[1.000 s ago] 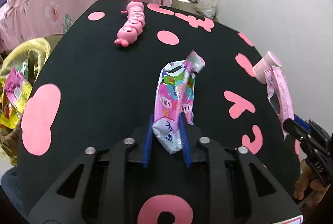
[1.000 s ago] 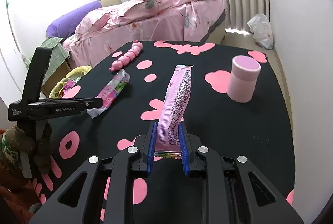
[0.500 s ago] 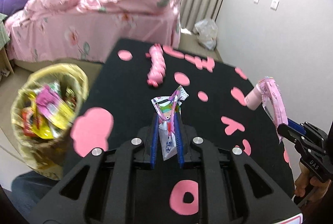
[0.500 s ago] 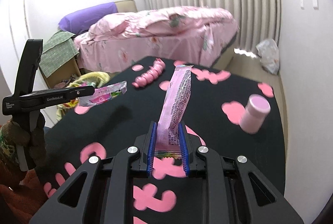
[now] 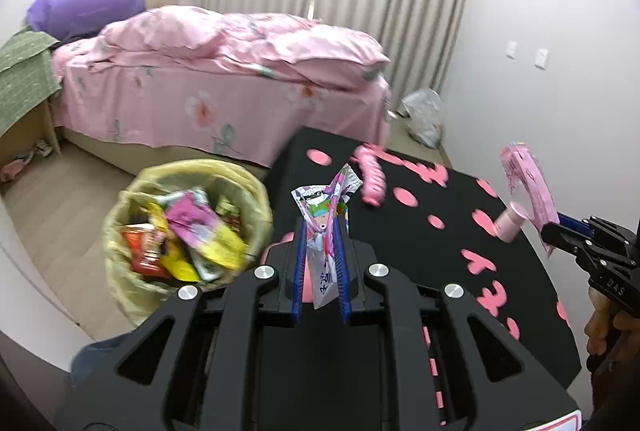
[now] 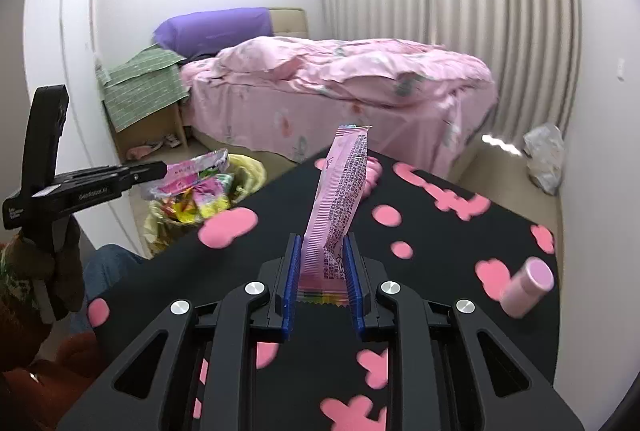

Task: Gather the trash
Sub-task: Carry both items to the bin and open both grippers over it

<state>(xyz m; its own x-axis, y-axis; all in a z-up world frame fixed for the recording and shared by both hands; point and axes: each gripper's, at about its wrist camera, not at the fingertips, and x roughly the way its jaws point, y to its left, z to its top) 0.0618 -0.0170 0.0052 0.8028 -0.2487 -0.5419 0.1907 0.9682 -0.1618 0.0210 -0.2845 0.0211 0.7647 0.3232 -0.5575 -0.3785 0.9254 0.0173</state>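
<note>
Risk sits in the drop: your left hand-held gripper (image 5: 319,263) pinches a colourful snack wrapper (image 5: 325,215) and your right hand-held gripper (image 6: 322,273) a pink wrapper (image 6: 340,199), both closed tight on light film that could flutter past the lined trash bin (image 5: 120,271) beside the bench (image 5: 440,271).

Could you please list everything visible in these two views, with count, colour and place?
snack wrapper: 1, multicoloured, in left hand-held gripper
snack packet: 1, pink, in right hand-held gripper
trash bin: 1, yellow liner, floor left of table, full of wrappers
table: 1, black with pink shapes
caterpillar toy: 1, pink, far table end
small jar: 1, pink, right table edge
bed: 1, pink bedding
plastic bag: 1, white, floor corner
left hand-held gripper: black, shut
right hand-held gripper: black, shut
</note>
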